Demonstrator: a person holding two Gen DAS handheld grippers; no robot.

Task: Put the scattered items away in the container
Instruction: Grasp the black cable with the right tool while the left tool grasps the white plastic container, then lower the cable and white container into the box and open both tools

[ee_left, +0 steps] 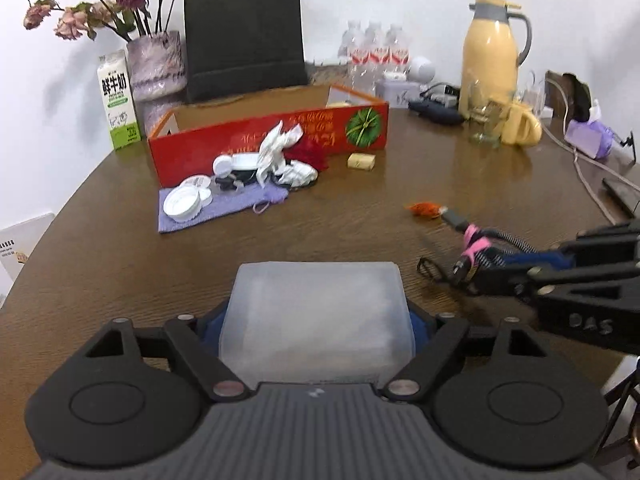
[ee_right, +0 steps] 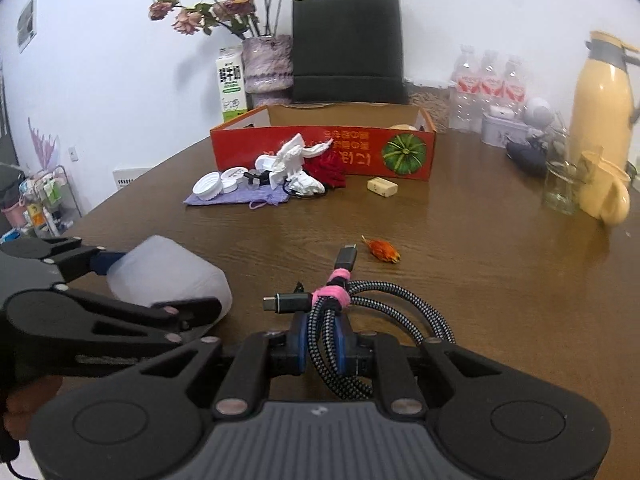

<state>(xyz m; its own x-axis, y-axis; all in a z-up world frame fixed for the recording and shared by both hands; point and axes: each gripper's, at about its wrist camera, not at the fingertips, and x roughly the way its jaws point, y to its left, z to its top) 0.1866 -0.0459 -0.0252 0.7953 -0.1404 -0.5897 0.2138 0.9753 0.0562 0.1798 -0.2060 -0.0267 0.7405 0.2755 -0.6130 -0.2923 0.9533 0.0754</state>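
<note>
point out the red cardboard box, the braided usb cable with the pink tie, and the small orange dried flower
red cardboard box point(ee_right: 256, 146), right wrist view, front wall
braided usb cable with the pink tie point(ee_right: 404, 312), right wrist view, outer loop
small orange dried flower point(ee_right: 383, 249), right wrist view, petals

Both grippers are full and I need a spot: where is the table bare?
Bare wood lies between the purple cloth and the orange scrap. Crowded along the red box front and by the yellow jug.

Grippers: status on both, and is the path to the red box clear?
Left gripper shut on translucent plastic box. Right gripper shut on braided USB cable. Red box ahead, open; clutter pile against its front wall.
</note>
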